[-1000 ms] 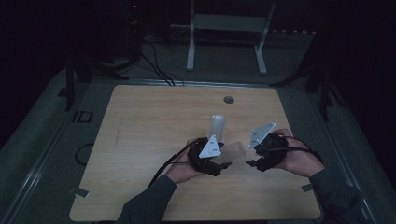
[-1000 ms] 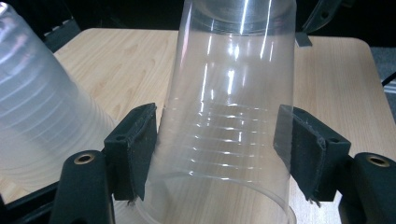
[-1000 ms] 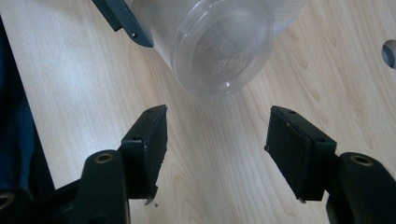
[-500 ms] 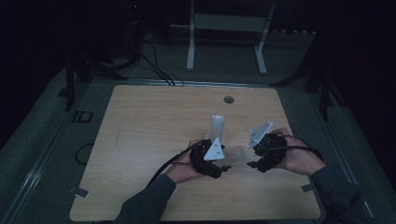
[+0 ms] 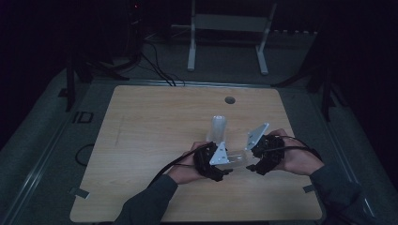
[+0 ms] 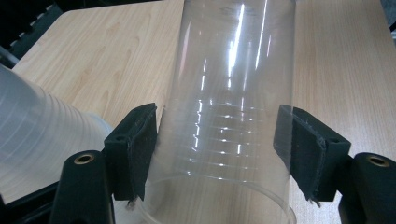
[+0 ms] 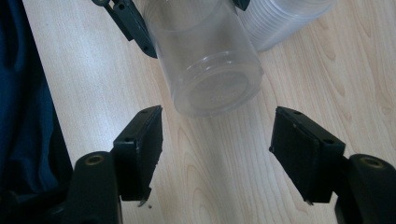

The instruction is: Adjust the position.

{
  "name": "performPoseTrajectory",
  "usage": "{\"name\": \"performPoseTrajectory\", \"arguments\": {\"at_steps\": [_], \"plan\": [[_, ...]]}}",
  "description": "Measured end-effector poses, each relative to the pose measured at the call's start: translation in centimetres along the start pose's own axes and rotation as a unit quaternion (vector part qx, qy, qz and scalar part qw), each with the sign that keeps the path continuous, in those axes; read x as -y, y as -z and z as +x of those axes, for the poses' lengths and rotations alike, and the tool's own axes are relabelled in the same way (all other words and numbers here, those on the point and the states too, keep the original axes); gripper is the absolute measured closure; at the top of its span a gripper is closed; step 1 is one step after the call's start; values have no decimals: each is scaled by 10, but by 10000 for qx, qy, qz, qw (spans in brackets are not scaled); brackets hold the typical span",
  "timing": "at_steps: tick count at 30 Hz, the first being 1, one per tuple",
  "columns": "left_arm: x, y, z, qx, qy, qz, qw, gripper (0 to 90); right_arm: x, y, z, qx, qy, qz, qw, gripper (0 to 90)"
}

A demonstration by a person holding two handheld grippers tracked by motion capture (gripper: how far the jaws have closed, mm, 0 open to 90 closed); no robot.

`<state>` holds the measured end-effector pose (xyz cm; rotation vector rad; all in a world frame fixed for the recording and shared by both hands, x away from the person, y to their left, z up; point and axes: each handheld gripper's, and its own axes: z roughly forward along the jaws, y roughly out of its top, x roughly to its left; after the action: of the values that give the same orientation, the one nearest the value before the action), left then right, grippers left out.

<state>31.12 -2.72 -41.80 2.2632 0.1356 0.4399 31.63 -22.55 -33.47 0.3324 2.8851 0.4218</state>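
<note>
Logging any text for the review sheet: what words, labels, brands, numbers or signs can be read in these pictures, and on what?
None can be read: the clear cup bears only moulded rings, the stacked cups and wooden table carry no print.

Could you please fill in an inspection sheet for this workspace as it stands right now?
Surface: wooden table, round hole near far edge.
Job's things: clear cup in the left gripper; second stack of cups lying beside it.
Clutter: nothing seen.
Grippers: left gripper shut on the clear cup; right gripper open, its jaws just opened, nothing between them.
Cables: black cable trailing from left gripper.
Surroundings: dark floor, white stand behind.
</note>
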Motion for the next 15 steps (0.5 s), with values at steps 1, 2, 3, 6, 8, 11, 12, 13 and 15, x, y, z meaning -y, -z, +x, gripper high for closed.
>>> {"name": "performPoseTrajectory", "arguments": {"at_steps": [1, 2, 3, 6, 8, 11, 12, 13, 15], "plan": [[0, 0, 0, -10, -31, 33, 10000, 308, -1, -1, 0, -6, 9, 27, 10000, 324], [0, 0, -1, -31, -59, 45, 10000, 309, -1, -2, 0, -10, 23, 45, 10000, 322], [0, -1, -2, -53, -78, 53, 9999, 309, -1, -3, 0, -12, 18, 80, 10000, 318], [-1, -2, -3, -82, -146, 77, 9998, 309, -3, -5, 0, -39, 8, 123, 9999, 309], [-2, -2, -4, -83, -181, 93, 9998, 309, -3, -7, 0, -57, 15, 132, 9999, 306], [-2, -3, -6, -100, -217, 103, 9997, 309, -4, -10, 1, -94, 56, 175, 9998, 302], [-3, -4, -8, -121, -281, 119, 9995, 309, -5, -11, 1, -111, 66, 191, 9997, 298], [-4, -3, -8, -123, -312, 130, 9994, 309, -5, -12, 2, -119, 92, 198, 9997, 295], [-4, -4, -10, -136, -380, 146, 9991, 309, -5, -15, 3, -140, 72, 203, 9997, 291]]}}
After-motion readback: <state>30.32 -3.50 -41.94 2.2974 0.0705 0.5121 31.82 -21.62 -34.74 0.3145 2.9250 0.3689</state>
